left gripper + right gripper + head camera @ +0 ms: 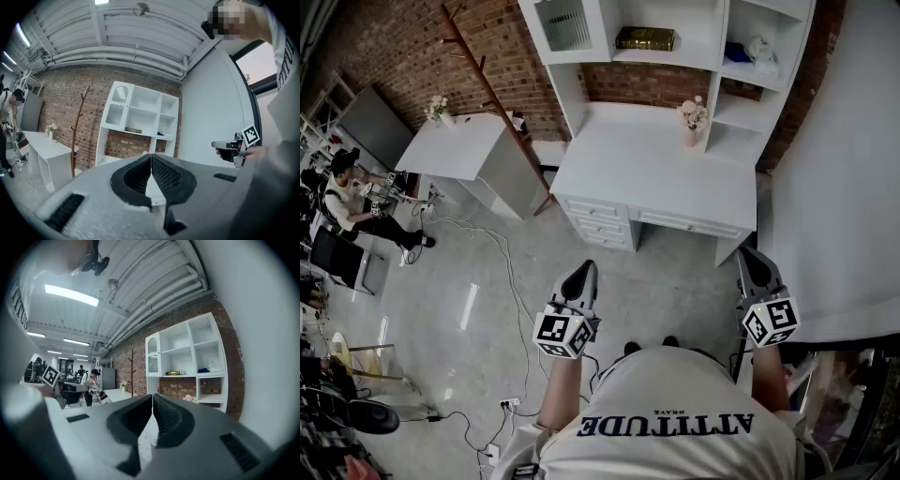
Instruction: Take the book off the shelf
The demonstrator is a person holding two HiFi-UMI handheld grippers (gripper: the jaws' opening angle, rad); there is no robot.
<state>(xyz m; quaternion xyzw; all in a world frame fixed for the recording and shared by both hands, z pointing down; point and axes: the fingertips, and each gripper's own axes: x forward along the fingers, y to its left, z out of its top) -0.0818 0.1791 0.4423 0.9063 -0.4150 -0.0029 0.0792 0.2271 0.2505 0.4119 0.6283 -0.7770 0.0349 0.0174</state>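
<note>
A dark book (645, 38) lies flat on the middle shelf of the white shelf unit (703, 56) above the white desk (656, 173). The same book (133, 130) shows small in the left gripper view, and the book (174, 373) shows again in the right gripper view. Both grippers are held low, well short of the desk. My left gripper (580, 278) is shut, its jaws touching with nothing between them. My right gripper (754, 267) is shut and empty too.
A small vase of flowers (692, 122) stands on the desk's right side. A wooden coat rack (492, 98) leans left of the desk, beside a white table (455, 145). A seated person (356, 202) is far left. Cables (511, 281) trail over the floor.
</note>
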